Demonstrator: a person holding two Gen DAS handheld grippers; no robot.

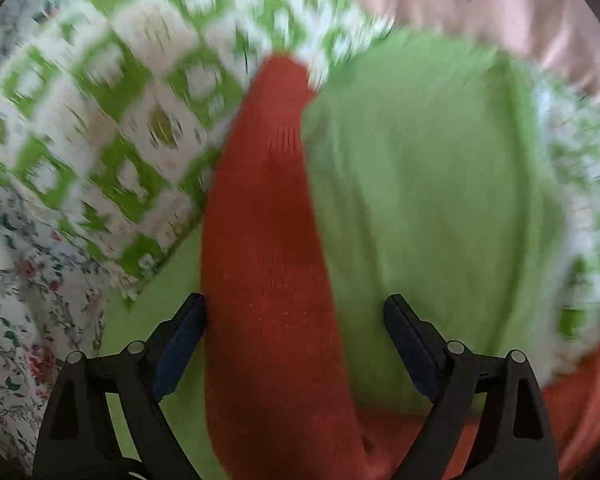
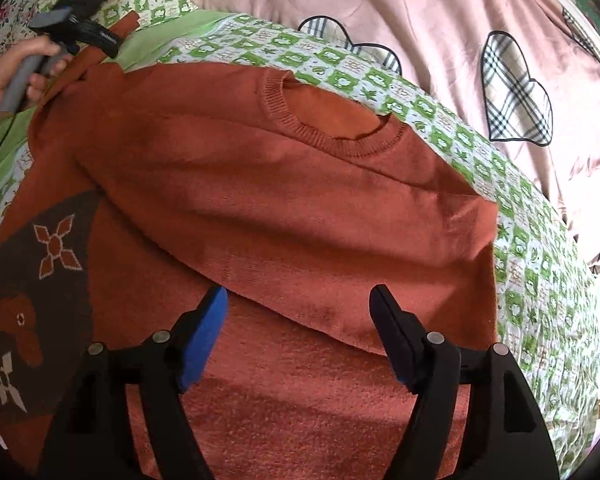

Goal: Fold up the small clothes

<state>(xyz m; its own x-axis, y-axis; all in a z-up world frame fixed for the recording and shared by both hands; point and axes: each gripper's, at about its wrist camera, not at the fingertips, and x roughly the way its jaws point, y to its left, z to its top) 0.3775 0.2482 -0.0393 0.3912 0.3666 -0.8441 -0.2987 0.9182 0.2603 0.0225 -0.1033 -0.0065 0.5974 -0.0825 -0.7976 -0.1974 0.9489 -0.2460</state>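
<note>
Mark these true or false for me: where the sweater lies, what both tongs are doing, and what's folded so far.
1. The orange sweater lies on green-checked bedding. True.
2. The right tongs are clamped on the collar. False: they stand open, gripping nothing, over the folded-in sleeve.
3. One sleeve is folded across the body. True.
4. The left tongs are shut. False: they stand open, with the other sleeve lying between them.
5. The sweater is plain all over. False: a dark patterned panel shows.
</note>
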